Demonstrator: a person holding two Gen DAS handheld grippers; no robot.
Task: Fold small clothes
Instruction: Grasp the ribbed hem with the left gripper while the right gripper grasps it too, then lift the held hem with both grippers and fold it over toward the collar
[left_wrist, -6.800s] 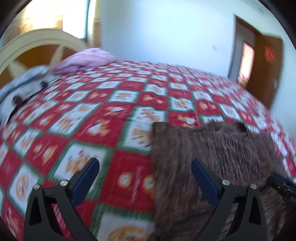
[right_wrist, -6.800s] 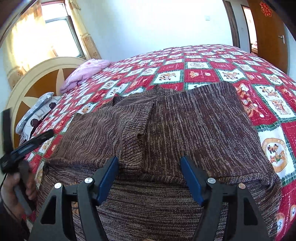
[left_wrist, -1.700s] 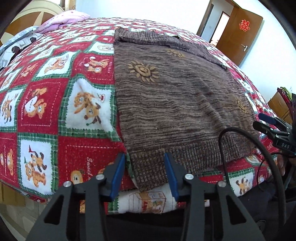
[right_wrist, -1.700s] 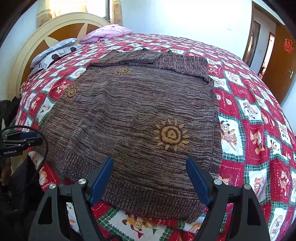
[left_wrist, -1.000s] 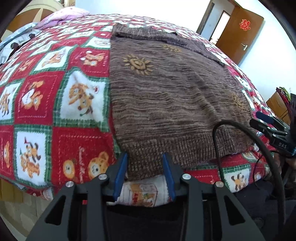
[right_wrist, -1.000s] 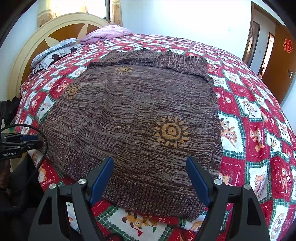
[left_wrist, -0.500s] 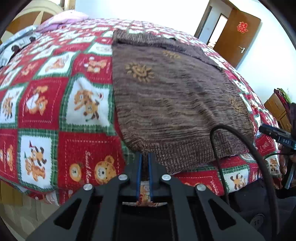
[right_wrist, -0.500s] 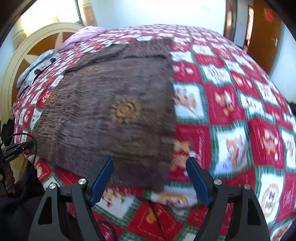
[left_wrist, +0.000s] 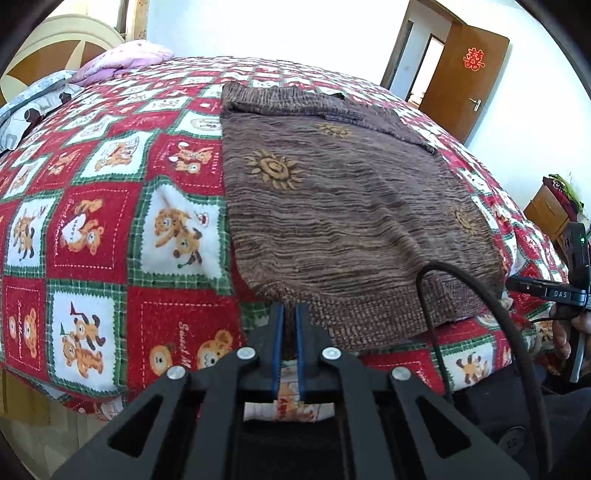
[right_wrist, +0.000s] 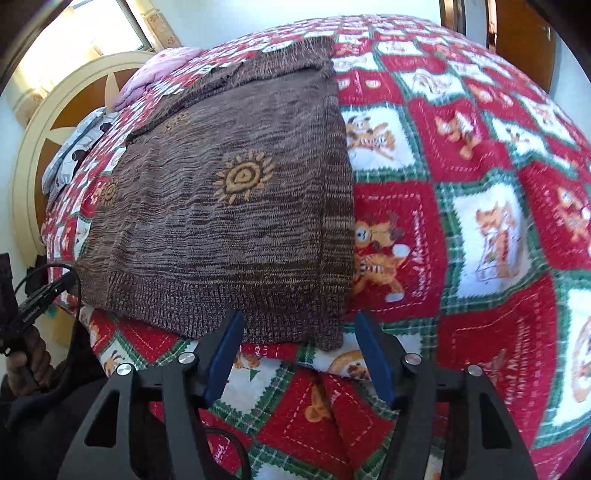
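Observation:
A brown knitted sweater (left_wrist: 351, 206) with orange sun motifs lies flat on a red, green and white bear-patterned quilt (left_wrist: 110, 229), its ribbed hem at the near bed edge. My left gripper (left_wrist: 289, 314) is shut on the sweater's near left hem corner. In the right wrist view the sweater (right_wrist: 236, 206) fills the left half. My right gripper (right_wrist: 299, 325) is open, its fingers straddling the near right hem corner without closing on it.
A cream and wood headboard (right_wrist: 55, 140) with a pink pillow (left_wrist: 125, 62) and a grey patterned pillow (left_wrist: 33, 103) stands at the far end. A brown door (left_wrist: 469, 74) stands open at the right. A black cable (left_wrist: 480, 332) loops near the hem.
My left gripper has closed onto the left hem corner. My right gripper has swung right and down to the right hem corner, its jaws narrower but still open.

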